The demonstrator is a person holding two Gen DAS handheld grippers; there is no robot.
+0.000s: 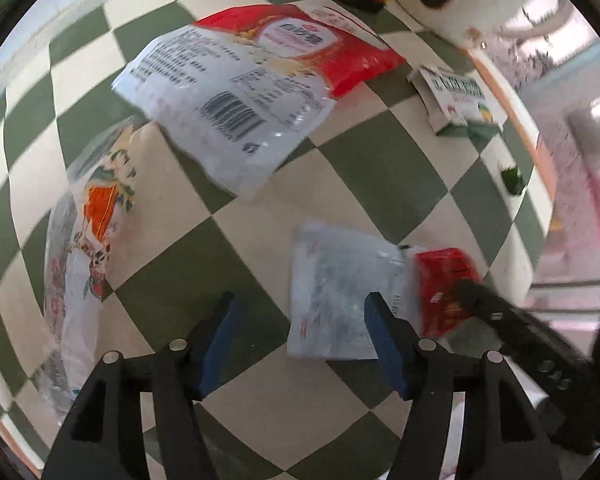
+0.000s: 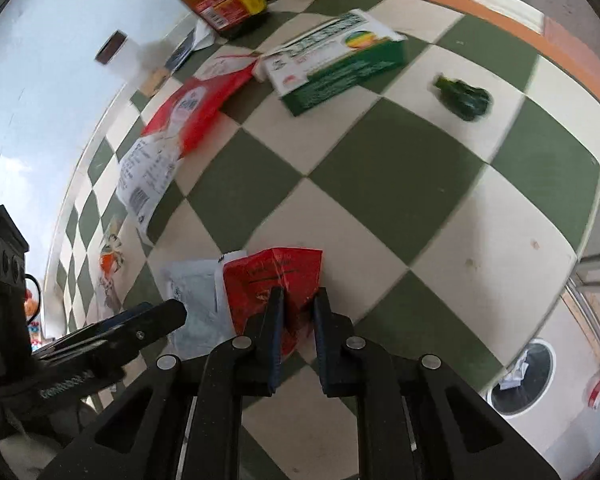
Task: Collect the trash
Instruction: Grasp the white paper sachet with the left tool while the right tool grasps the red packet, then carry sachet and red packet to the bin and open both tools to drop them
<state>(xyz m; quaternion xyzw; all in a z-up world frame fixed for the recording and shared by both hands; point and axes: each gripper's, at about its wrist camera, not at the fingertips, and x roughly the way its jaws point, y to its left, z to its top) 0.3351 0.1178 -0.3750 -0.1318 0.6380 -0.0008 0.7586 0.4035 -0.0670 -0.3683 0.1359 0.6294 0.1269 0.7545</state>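
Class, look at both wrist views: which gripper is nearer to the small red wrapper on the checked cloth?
Right. The right gripper has its fingers pinching the red wrapper; the left gripper stands open beside it, over the clear packet.

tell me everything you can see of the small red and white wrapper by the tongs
The small wrapper is a flat, crinkled packet of thin glossy film: one end red with dark print, the other milky white and translucent. It lies on the green and cream checkered tablecloth, near the table's front. The right tongs pinch its red end, which buckles up into a ridge between the pads. The left tongs stand open over the white end, not gripping it. Its lettering is too blurred to read.
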